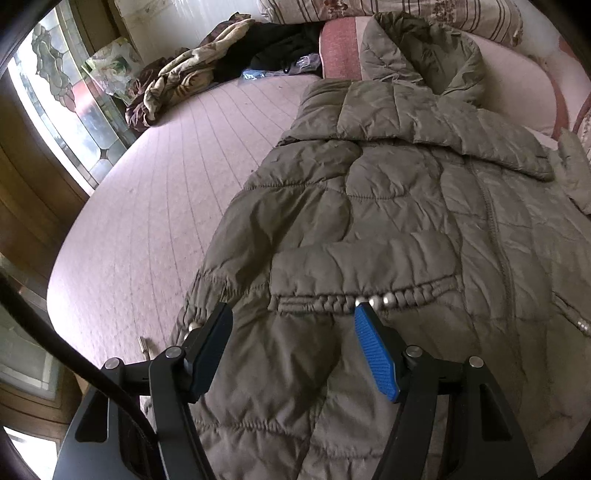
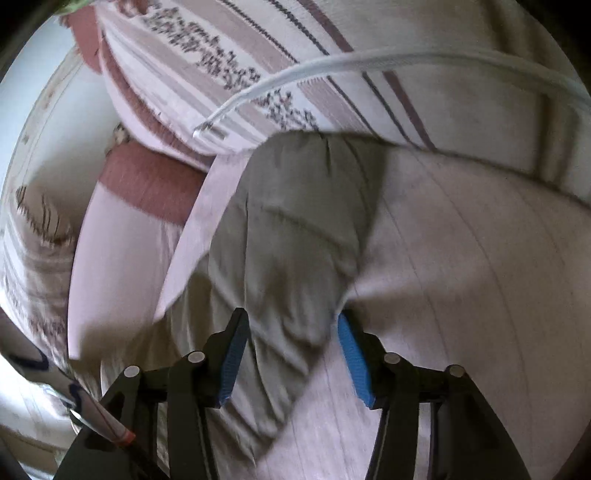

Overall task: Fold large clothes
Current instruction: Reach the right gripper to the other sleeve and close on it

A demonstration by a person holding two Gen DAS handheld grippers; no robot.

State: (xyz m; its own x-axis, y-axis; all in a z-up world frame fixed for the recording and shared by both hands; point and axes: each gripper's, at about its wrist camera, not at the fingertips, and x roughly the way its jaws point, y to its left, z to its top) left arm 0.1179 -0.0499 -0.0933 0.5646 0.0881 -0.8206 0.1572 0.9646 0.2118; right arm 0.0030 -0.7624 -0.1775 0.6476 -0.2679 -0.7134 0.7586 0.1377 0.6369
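The right claw (image 2: 291, 354) has its jaws part-open astride the coat's outstretched sleeve (image 2: 295, 236), not yet pinching it, likely so that sleeve can be folded inward. The left claw (image 1: 295, 350) hangs open and empty above the coat (image 1: 388, 221), which lies spread on the bed (image 1: 147, 203), hood toward the pillows (image 1: 424, 14).

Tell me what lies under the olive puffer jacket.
The puffer jacket lies spread on a pink quilted mattress; its hood rests on a pink-and-red pillow. Whatever else lies beneath it is hidden.
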